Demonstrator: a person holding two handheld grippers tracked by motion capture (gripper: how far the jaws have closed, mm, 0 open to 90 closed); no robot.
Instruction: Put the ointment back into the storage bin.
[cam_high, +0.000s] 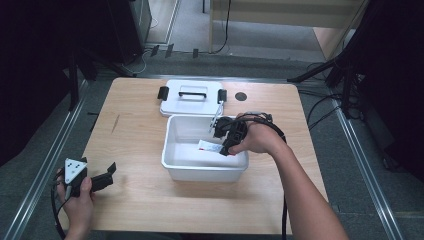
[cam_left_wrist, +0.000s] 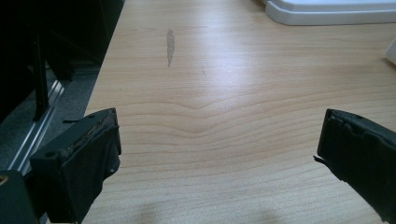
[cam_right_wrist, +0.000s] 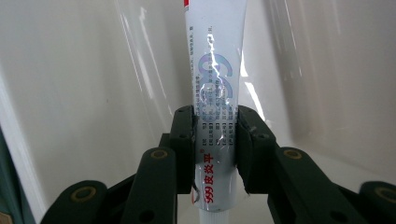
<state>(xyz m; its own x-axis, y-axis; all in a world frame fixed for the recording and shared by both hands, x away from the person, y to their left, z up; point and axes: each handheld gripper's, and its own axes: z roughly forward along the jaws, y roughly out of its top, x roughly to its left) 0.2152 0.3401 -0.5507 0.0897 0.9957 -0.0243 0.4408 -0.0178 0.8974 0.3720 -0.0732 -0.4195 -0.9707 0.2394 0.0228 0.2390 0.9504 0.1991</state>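
White plastic bin (cam_high: 172, 165) sits mid-table with its lid (cam_high: 192, 97) lying just beyond its far edge, handle up. We read the step in hand as placing a tube of ointment (cam_right_wrist: 215, 93) into the bin: the right gripper (cam_high: 226, 145) reaches down inside the bin's right half, and in the right gripper view its jaws are clamped tight on the tube near the capped end, the printed body running away from the camera along the bin's inner wall. In the high view the tube (cam_high: 209, 146) shows as a white strip with a red tip, extending left of the jaws, low in the bin; we cannot tell whether it touches the floor. Next move, in our judgement: settle the tube flat on the bin floor, then part the jaws and lift straight out, clear of the rim. The left gripper (cam_high: 100, 177) rests at the near left corner of the wooden table (cam_high: 135, 200), well apart from the bin, jaws spread wide with only bare tabletop between them.
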